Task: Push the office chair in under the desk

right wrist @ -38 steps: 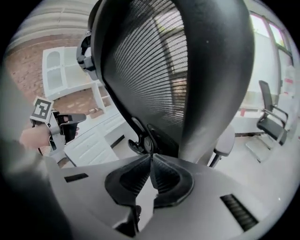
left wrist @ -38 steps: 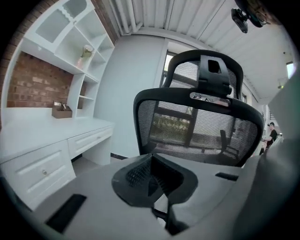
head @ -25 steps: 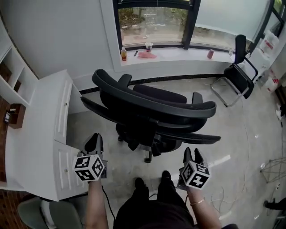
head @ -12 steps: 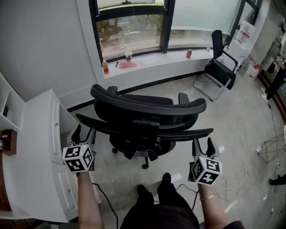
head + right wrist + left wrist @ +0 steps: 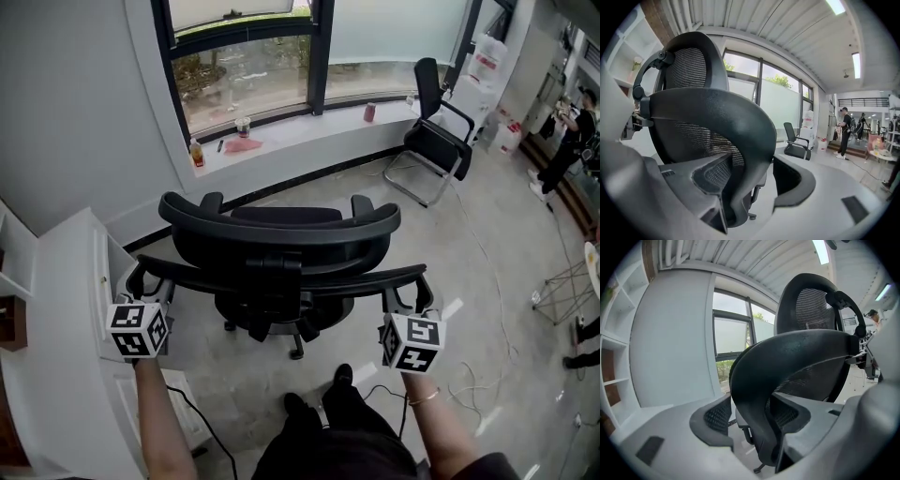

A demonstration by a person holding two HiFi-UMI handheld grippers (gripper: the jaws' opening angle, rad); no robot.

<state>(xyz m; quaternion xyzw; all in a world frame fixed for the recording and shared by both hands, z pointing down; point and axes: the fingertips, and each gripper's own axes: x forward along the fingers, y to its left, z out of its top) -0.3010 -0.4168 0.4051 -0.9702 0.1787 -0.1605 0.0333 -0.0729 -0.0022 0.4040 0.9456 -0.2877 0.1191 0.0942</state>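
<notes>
Office chair [image 5: 281, 246]: stands on open floor beside desk [image 5: 66, 281], not yet under it; whole push left to do. Left gripper [image 5: 150, 281]: jaws opening, backrest rim between them, ungripped. Right gripper [image 5: 405, 298]: jaws wide apart astride the rim's other end, nothing held.

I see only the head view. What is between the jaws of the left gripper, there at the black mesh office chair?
Observer: In the left gripper view, the left gripper has the curved black rim of the black mesh office chair between its jaws, which are opening.
Operator: And on the right side?
Observer: The right gripper view shows the right gripper with its jaws apart. The other end of the same rim is between them.
</notes>
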